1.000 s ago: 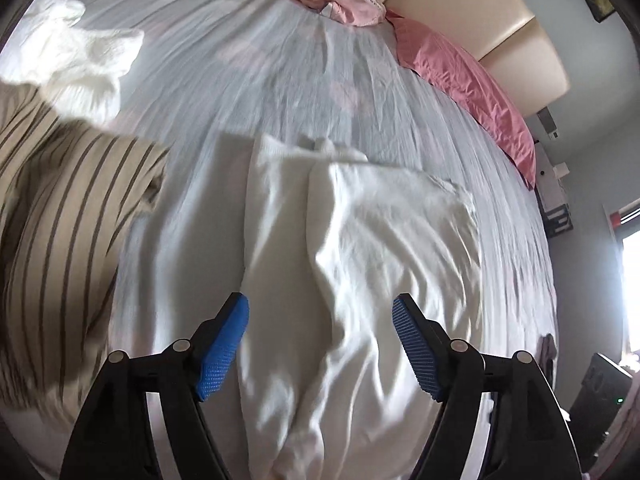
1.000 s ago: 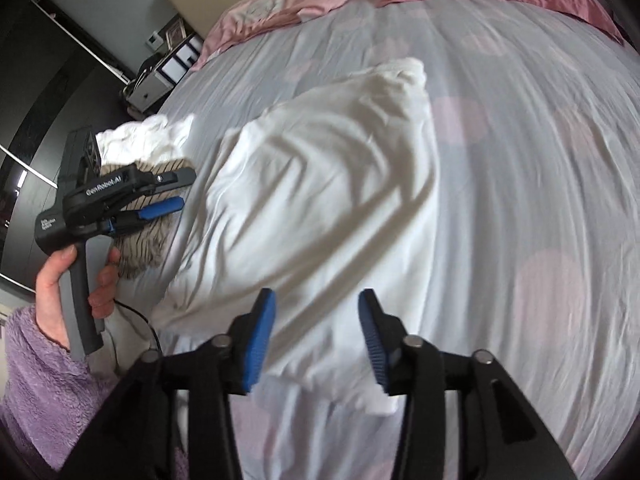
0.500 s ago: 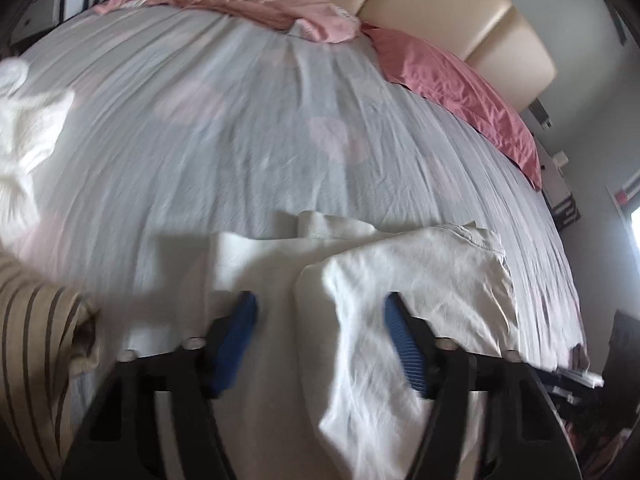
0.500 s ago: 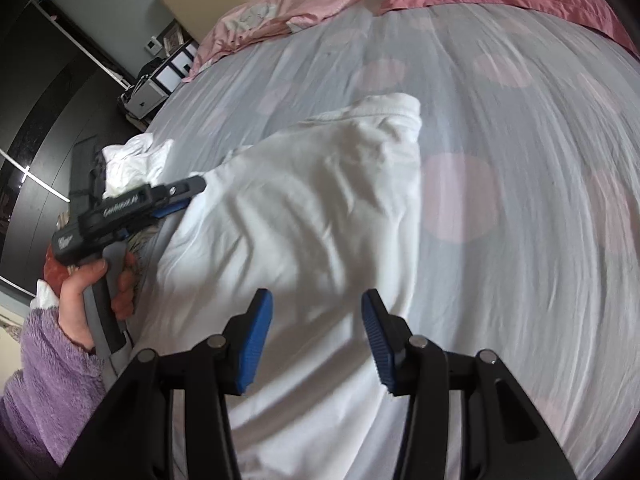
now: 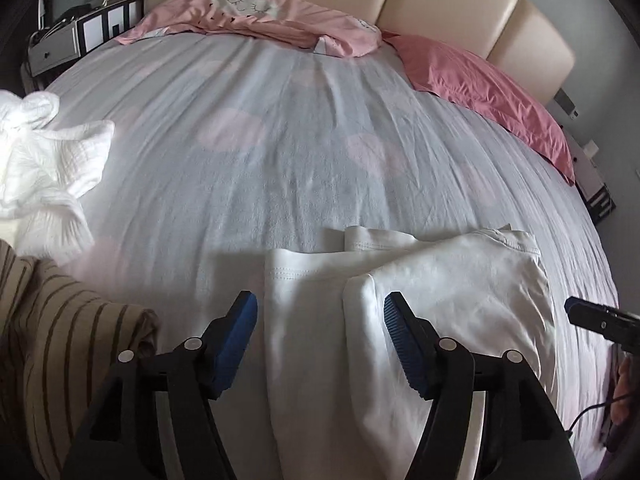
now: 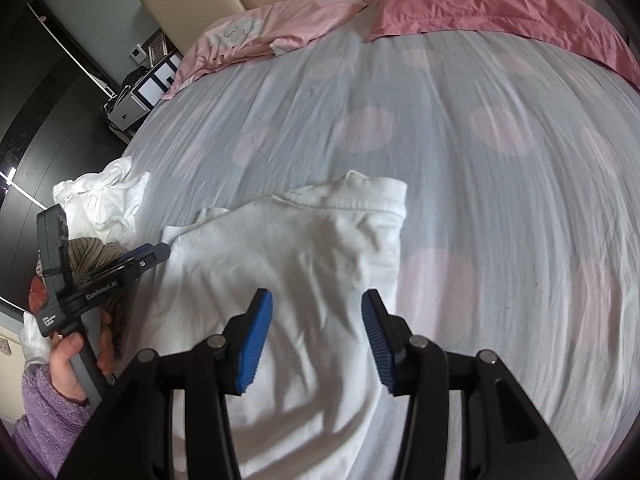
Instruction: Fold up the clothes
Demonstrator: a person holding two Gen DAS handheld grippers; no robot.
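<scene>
A white garment [image 5: 420,292] lies partly folded on the bed, one side laid over the middle; it shows again as the white garment [image 6: 288,264] in the right wrist view. My left gripper [image 5: 320,320] hovers over its near left part, jaws opening, nothing pressed between the blue pads. Over the near middle of the cloth my right gripper [image 6: 316,320] stands open and holds nothing. The left gripper [image 6: 148,254] also appears from the side at the garment's left edge, held by a hand [image 6: 76,356] in a purple sleeve.
The bed sheet [image 5: 280,152] is pale grey with pink spots. A striped tan garment [image 5: 60,340] and a crumpled white one [image 5: 44,160] lie at the left. Pink pillows [image 5: 480,88] line the beige headboard [image 5: 440,4]. A nightstand [image 6: 132,108] stands beyond the bed's left side.
Both grippers have drawn back toward the garment's near end, so it sits lower in both views. The left jaws narrowed and then widened again. The right jaws kept their gap.
</scene>
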